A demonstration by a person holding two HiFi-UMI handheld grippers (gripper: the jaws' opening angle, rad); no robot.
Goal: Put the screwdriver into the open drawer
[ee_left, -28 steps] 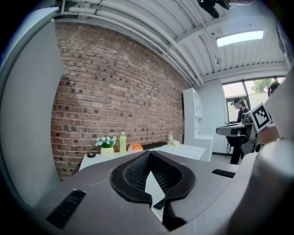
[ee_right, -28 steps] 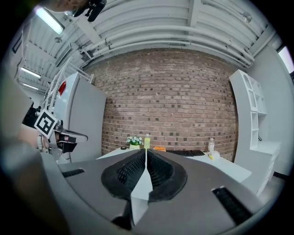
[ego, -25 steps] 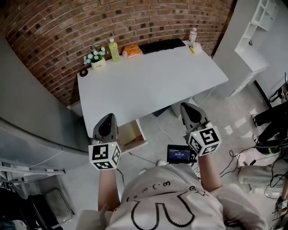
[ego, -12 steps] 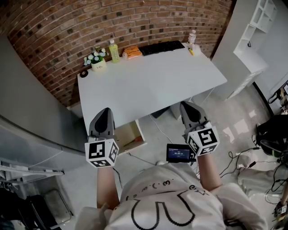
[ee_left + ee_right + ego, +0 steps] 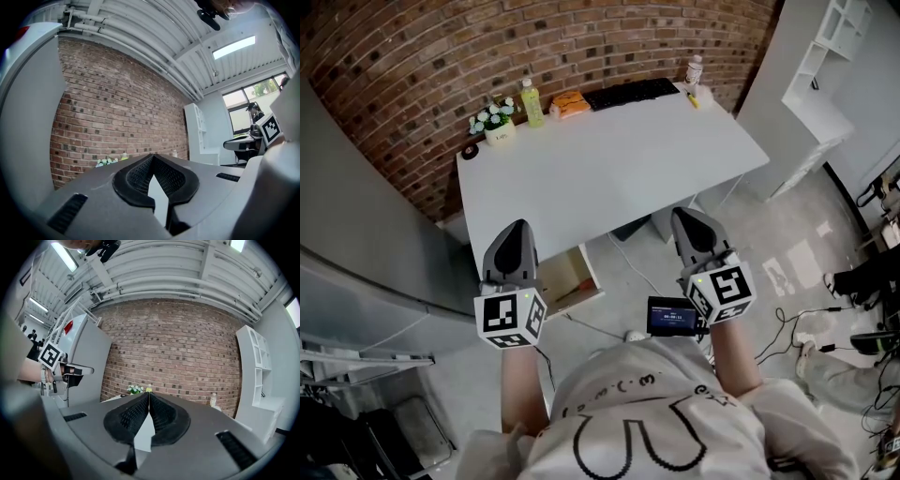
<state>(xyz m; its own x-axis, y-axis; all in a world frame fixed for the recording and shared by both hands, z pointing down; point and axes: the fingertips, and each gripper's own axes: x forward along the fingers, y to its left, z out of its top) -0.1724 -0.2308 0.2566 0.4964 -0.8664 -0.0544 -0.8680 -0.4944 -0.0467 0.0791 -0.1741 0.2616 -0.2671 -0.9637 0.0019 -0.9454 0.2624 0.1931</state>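
A small yellow tool (image 5: 693, 97), seemingly the screwdriver, lies at the far right corner of the white desk (image 5: 609, 173). Under the desk's near edge a wood-lined drawer (image 5: 584, 281) stands pulled open. My left gripper (image 5: 517, 228) hovers over the floor just left of the drawer, shut and holding nothing. My right gripper (image 5: 682, 217) is level with it, off the desk's near right side, also shut and holding nothing. Both gripper views look across the desktop at the brick wall, with the left jaws (image 5: 153, 155) and the right jaws (image 5: 149, 393) closed tip to tip.
Along the desk's far edge stand a flower pot (image 5: 494, 124), a green bottle (image 5: 528, 101), an orange packet (image 5: 570, 103), a black keyboard (image 5: 633, 92) and a white bottle (image 5: 694, 70). A grey cabinet (image 5: 356, 234) flanks the left, white shelving (image 5: 825, 66) the right. Cables (image 5: 797, 323) lie on the floor.
My left gripper has risen slightly. The right gripper has stayed about where it was. Both stayed shut.
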